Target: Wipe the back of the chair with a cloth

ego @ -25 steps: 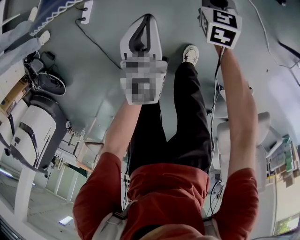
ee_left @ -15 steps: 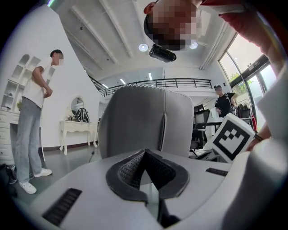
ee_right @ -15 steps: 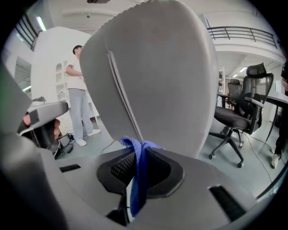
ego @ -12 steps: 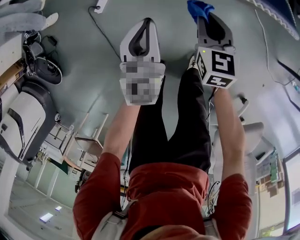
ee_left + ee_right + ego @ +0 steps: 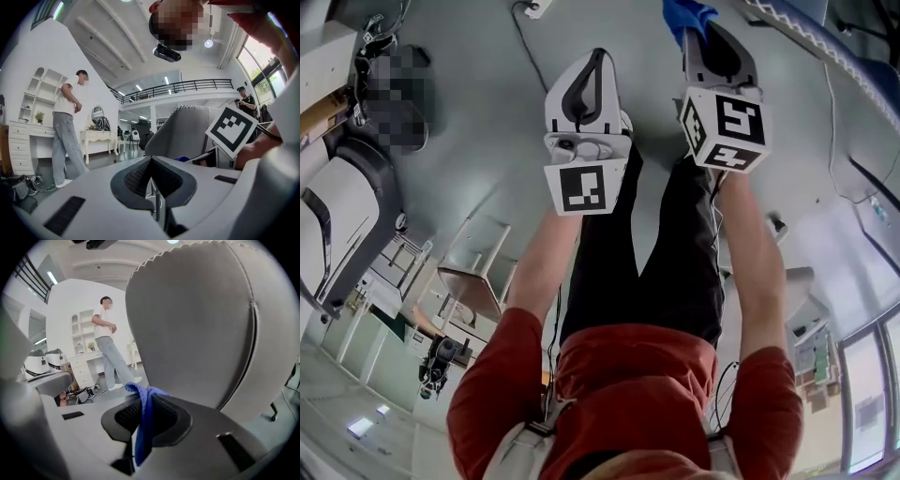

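the right gripper point(image 5: 143, 401) is clamped on a blue woven cloth point(image 5: 142, 432). a fold of it pokes out past the tips and the rest hangs down between the jaws. the left gripper point(image 5: 153, 190) has its jaws pressed together with nothing in them. over the last second the right gripper has swung into the head view, level with the left, and the cloth has come into sight there. just beyond the cloth, the grey upholstered chair back with scalloped piping point(image 5: 201, 324) fills the right gripper view, near but not touched. the approach looks nearly done, but wiping has not begun. farther off, a person in a white shirt point(image 5: 108, 341) stands by a white dresser point(image 5: 84, 366).
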`<state>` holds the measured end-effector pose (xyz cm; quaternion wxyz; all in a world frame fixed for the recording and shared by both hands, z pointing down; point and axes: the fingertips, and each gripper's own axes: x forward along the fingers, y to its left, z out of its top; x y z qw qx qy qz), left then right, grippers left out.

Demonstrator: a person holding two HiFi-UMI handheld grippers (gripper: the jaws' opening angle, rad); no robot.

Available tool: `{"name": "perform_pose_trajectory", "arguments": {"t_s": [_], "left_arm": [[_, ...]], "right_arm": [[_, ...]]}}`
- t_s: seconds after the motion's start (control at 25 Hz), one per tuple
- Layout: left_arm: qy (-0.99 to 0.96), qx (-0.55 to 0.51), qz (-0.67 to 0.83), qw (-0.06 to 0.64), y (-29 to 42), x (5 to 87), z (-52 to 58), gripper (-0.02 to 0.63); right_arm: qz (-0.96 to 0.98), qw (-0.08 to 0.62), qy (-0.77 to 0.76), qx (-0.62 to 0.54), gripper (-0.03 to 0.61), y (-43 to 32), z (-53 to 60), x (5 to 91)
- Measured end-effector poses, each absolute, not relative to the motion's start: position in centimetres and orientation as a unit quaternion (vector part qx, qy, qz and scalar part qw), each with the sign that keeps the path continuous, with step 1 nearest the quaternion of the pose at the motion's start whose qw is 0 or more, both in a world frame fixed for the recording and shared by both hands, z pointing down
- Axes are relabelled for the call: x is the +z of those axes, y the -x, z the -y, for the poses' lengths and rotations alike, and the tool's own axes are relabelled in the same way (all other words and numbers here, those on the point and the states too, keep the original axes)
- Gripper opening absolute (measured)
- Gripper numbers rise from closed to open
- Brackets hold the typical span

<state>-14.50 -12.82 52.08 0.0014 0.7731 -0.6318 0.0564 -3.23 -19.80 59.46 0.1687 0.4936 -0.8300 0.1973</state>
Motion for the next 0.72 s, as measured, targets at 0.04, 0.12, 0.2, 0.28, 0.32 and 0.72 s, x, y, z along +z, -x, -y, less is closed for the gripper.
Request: {"name": "perform_pose_trajectory", "arguments": {"t_s": [0.04, 0.12, 0.2, 0.28, 0.32, 0.72], "left_arm": [[-0.773, 0.055, 0.633, 0.002, 14.9, 52.0, 12.8, 0.013], [-0.773, 0.054, 0.633, 0.001, 15.7, 51.8, 12.8, 0.014], [-0.773, 0.055, 0.632, 0.001, 16.2, 51.9, 13.0, 0.013], [-0.773, 0.057, 0.632, 0.003, 16.6, 52.1, 13.1, 0.014], [-0.773, 0.058, 0.631, 0.004, 16.7, 52.3, 13.1, 0.014], [-0.783, 0.069, 0.618, 0.006, 15.1, 53.2, 12.8, 0.013]], "right_arm": [[0.827, 0.168, -0.498, 0.198, 0.048, 3.6, 20.4, 59.4], [0.821, 0.166, -0.51, 0.195, 0.048, 4.1, 21.7, 59.4], [0.816, 0.164, -0.52, 0.192, 0.048, 4.5, 23.1, 59.4], [0.81, 0.166, -0.527, 0.198, 0.048, 4.9, 24.3, 59.5], [0.807, 0.167, -0.529, 0.202, 0.048, 5.0, 24.6, 59.5], [0.812, 0.161, -0.525, 0.195, 0.048, 4.5, 24.0, 59.8]]}}
